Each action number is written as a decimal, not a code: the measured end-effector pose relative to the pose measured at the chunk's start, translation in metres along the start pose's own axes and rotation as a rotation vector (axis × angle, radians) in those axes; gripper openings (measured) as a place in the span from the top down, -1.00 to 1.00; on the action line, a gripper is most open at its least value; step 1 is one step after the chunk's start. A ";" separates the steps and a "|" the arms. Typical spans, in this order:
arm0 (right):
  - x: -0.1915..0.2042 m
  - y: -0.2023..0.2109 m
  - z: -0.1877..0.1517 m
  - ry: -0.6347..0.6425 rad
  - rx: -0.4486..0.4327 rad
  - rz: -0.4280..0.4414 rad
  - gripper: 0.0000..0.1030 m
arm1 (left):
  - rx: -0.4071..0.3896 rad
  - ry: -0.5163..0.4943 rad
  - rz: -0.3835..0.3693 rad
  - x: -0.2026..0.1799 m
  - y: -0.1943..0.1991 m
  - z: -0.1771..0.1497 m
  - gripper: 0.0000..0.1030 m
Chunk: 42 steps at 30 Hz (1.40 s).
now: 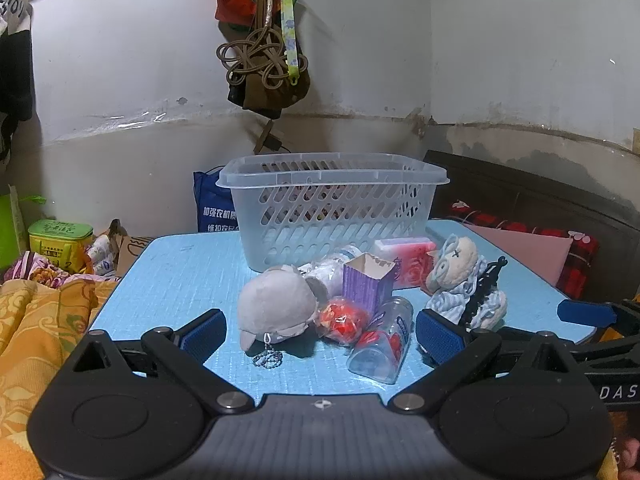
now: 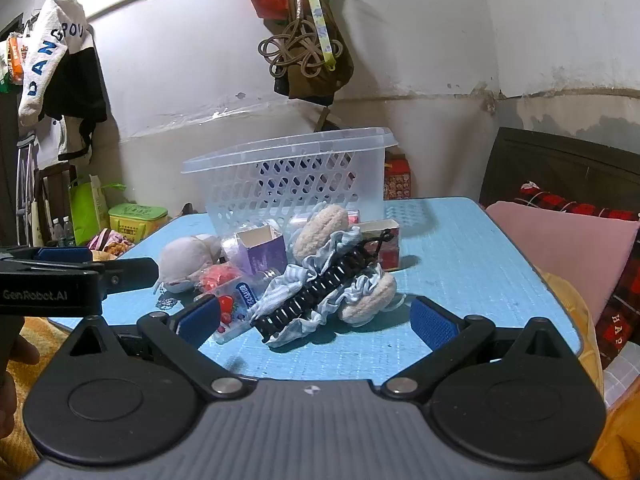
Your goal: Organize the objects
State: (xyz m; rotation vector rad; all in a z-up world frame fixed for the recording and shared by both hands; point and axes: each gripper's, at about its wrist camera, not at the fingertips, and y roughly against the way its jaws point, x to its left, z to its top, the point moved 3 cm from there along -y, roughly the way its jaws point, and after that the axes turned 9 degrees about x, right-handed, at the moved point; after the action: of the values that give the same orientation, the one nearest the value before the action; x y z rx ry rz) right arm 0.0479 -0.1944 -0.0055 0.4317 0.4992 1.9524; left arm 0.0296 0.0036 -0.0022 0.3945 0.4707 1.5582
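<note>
A light blue bench (image 1: 180, 280) with a fine grid texture carries everything, and its rounded corners drop off to a patterned orange bedspread (image 1: 36, 320) on the left and a pink cushion (image 2: 560, 248) on the right. Toward the far edge stands a translucent plastic basket (image 1: 332, 208) with slotted walls and a wide rim, upright. In front of it the loose things lie in one tight heap near the middle of the bench: a grey plush toy (image 1: 276, 308) on its side with a small ball chain (image 1: 267, 358) trailing from it, a cream plush doll in striped blue cloth (image 1: 460, 280) with a black comb-like clip (image 2: 320, 288) lying across it, a clear bottle with a red and blue label (image 1: 384, 344) on its side, an open-topped purple carton (image 1: 366, 282), a red wrapped packet (image 1: 340, 318) wedged between the grey toy and the bottle, and a pink and red pack (image 1: 408, 256) just beside the basket. Bare blue surface stays open to the left of the heap and along the right side. The left hand-held gripper (image 1: 320, 338) hovers low at the near edge, fingers spread wide on either side of the grey toy and bottle, gripping nothing. The right hand-held gripper (image 2: 316, 322) is likewise spread wide, framing the striped doll, touching nothing.
</note>
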 end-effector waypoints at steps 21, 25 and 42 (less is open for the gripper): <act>-0.006 0.003 0.007 0.016 -0.001 -0.008 -1.00 | 0.007 0.011 0.003 0.008 -0.004 0.000 -0.98; -0.007 0.002 0.007 0.007 0.006 -0.004 -1.00 | -0.007 0.016 -0.003 0.010 -0.003 0.000 -0.97; -0.007 -0.003 0.000 -0.008 -0.002 0.017 -1.00 | 0.008 -0.001 -0.021 0.016 -0.006 -0.004 -0.96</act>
State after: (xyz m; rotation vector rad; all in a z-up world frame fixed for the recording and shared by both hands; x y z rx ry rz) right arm 0.0530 -0.1996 -0.0077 0.4433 0.4902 1.9667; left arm 0.0324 0.0198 -0.0091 0.3952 0.4794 1.5359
